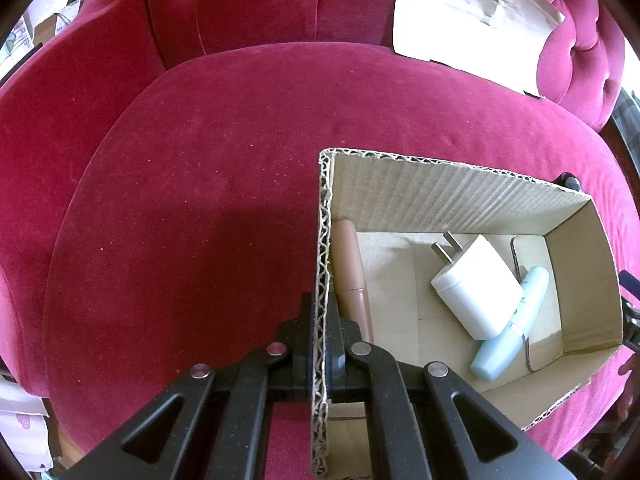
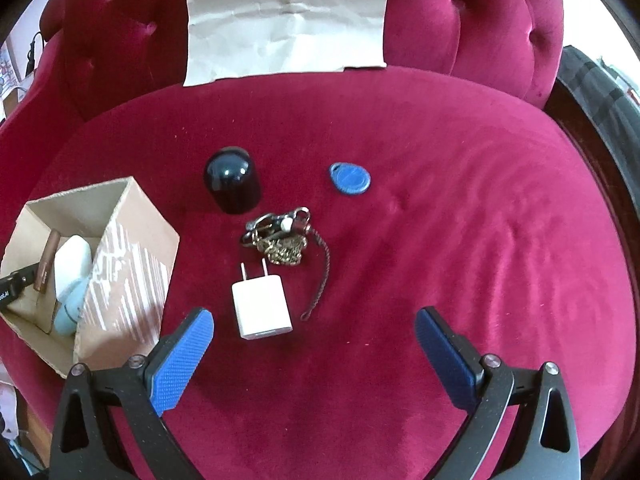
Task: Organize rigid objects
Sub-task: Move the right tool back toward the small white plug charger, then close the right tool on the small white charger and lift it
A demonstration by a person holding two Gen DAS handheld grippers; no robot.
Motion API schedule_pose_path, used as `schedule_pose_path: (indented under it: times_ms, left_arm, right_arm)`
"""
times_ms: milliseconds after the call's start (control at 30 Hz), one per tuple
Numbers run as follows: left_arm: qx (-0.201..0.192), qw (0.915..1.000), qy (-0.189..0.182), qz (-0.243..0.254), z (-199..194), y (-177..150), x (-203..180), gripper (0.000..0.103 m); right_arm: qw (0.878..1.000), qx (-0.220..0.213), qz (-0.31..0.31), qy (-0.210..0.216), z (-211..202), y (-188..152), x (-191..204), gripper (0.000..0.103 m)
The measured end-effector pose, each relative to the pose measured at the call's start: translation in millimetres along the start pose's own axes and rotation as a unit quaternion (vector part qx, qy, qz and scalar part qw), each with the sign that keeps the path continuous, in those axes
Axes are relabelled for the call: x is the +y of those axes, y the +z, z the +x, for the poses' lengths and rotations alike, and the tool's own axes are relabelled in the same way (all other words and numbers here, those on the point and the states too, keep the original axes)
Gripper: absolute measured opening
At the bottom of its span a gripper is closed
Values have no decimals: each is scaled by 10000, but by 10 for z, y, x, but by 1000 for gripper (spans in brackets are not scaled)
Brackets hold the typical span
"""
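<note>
On the red velvet seat (image 2: pixel 440 200), a small white plug charger (image 2: pixel 262 307) is seen only by the wide-open right gripper (image 2: pixel 314 330). The brown cardboard box (image 1: pixel 440 192) wall is pinched by the left gripper (image 1: pixel 322 344).

Bright daylight, both views sharp. Paper sheet (image 1: pixel 472 16) blown out w/ glare. Soft shadow on red seat cushion (image 1: pixel 200 208) beside cardboard box (image 1: pixel 440 188). Heavy fisheye bending, dark vignette at corners.
</note>
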State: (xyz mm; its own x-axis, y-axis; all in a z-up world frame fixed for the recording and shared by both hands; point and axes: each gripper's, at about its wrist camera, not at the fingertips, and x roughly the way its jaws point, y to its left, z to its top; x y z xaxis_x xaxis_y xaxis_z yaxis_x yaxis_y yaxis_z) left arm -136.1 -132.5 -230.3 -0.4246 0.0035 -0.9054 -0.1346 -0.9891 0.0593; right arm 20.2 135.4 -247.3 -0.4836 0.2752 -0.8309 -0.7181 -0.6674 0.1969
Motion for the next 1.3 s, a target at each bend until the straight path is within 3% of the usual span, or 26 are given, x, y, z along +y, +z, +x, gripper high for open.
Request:
schedule_pose_path:
  times_ms: [300,400,500,533,567,633,1300]
  left_arm:
    - [0,10000,-5,9,-8,-7,13,3]
    - [0,10000,-6,7,-11,-10,15,3]
    - [0,10000,-9,5,-40,-41,37,3]
    - [0,10000,-9,1,-40,-40,35,3]
    - [0,10000,-8,2,-38,-40,32,3]
    - [0,10000,-12,-1,-41,-40,37,3]
    - [-3,10000,-7,27,-28,-29,23,3]
  right_arm:
    - [9999,-84,-126,-34,29,-2,81,102]
    - [9999,-95,-133,-4,19,4,118,95]
    - [9999,-35,-155,29,42,0,152,82]
    - [9998,5,-192,39,52,-3,173,70]
    - [9997,47,-248,60,62,-6,192,50]
    - [9993,83,-347,114,66,-12,226,29]
    - [9996,239,-91,-145,-87,41,245,28]
